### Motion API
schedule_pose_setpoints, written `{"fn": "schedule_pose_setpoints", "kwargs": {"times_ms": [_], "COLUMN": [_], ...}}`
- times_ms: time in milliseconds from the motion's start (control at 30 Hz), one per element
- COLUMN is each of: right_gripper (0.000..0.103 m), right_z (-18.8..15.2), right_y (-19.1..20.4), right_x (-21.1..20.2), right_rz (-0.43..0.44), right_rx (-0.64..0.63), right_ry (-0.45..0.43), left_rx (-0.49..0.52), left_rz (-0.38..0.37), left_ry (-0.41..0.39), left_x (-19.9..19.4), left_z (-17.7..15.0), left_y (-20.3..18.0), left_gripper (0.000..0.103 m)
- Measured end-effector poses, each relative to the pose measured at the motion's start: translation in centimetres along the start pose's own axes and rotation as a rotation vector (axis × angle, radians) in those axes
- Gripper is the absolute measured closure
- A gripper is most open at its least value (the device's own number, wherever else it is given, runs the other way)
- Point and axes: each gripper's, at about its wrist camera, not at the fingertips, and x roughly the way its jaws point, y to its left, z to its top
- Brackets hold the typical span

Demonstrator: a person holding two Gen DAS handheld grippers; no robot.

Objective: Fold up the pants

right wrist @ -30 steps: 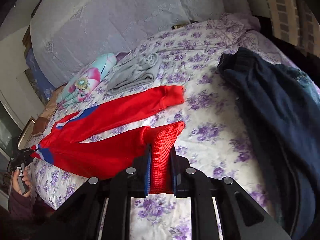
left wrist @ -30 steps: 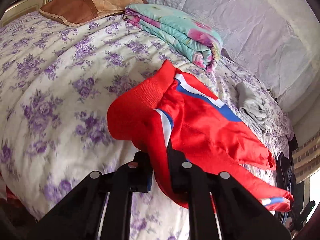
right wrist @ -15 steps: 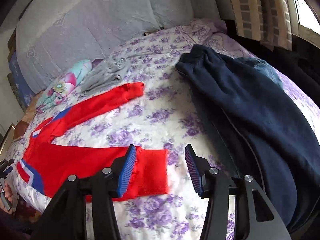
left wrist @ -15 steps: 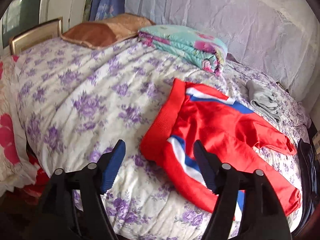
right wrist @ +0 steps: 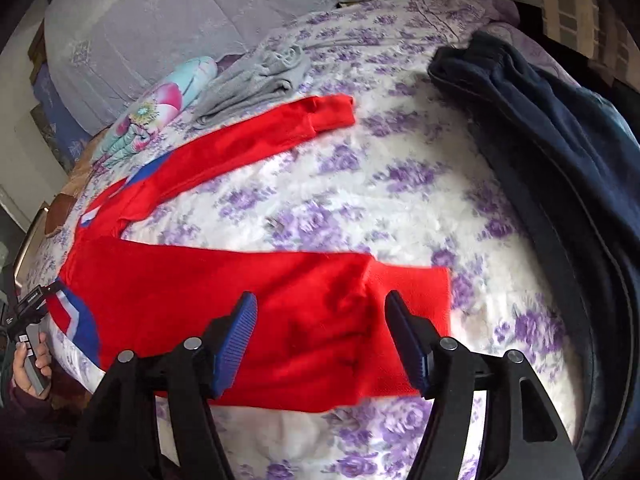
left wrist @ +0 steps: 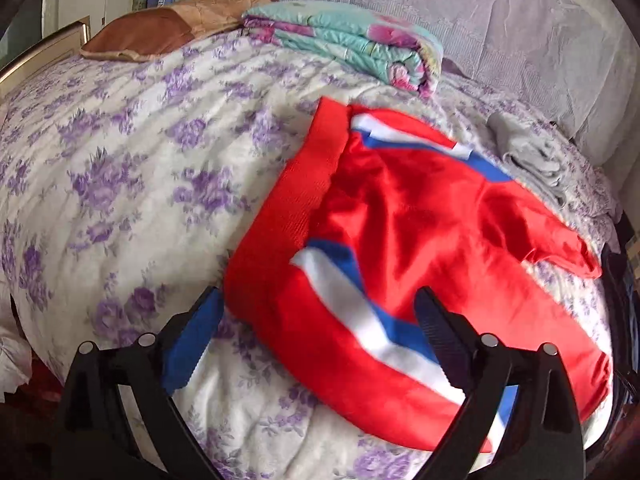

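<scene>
Red pants (left wrist: 400,232) with white and blue side stripes lie spread on the flowered bed (left wrist: 120,184), waistband toward the left wrist view, legs apart. My left gripper (left wrist: 316,324) is open and empty, its fingers astride the near waistband corner. In the right wrist view the pants (right wrist: 224,296) stretch leftward; my right gripper (right wrist: 320,332) is open and empty over the near leg's cuff (right wrist: 404,304). The far leg's cuff (right wrist: 332,114) lies flat further back.
A folded floral quilt (left wrist: 352,44) and a brown pillow (left wrist: 168,28) lie at the head of the bed. Folded grey clothing (right wrist: 256,84) lies beyond the pants. Dark navy garments (right wrist: 560,152) lie on the right. The bed edge is close below both grippers.
Both grippers let go of the pants and opened; the pants now lie flat. Since half a second ago both grippers have moved closer over the waistband corner and cuff.
</scene>
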Motion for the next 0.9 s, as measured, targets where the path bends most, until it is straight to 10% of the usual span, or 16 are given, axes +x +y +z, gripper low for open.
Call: {"fn": "schedule_pose_setpoints", "kwargs": {"times_ms": [167, 367, 667, 700, 767, 900], "right_gripper": [0.028, 0.027, 0.030, 0.038, 0.087, 0.096], "right_z": [9.0, 17.3, 20.0, 19.6, 19.1, 19.0], "right_y": [8.8, 21.3, 29.2, 29.2, 29.4, 30.1], "right_x": [2.4, 14.2, 30.0, 31.3, 31.2, 24.8], "right_rz": [0.110, 0.214, 0.177, 0.151, 0.163, 0.189], "right_rx": [-0.208, -0.457, -0.699, -0.701, -0.739, -0.796], "right_ry": [-0.015, 0.135, 0.332, 0.368, 0.364, 0.210], "left_rx": [0.004, -0.160, -0.145, -0.131, -0.107, -0.136], "left_rz": [-0.018, 0.005, 0.050, 0.054, 0.038, -0.038], "left_ry": [-0.037, 0.174, 0.261, 0.254, 0.239, 0.155], "left_x": [-0.2, 10.2, 17.2, 17.2, 16.8, 13.5], "left_z": [6.7, 13.6, 15.1, 15.2, 15.4, 15.7], "left_y": [-1.4, -0.2, -2.0, -2.2, -2.5, -1.9], "left_gripper": [0.005, 0.005, 0.006, 0.011, 0.057, 0.067]}}
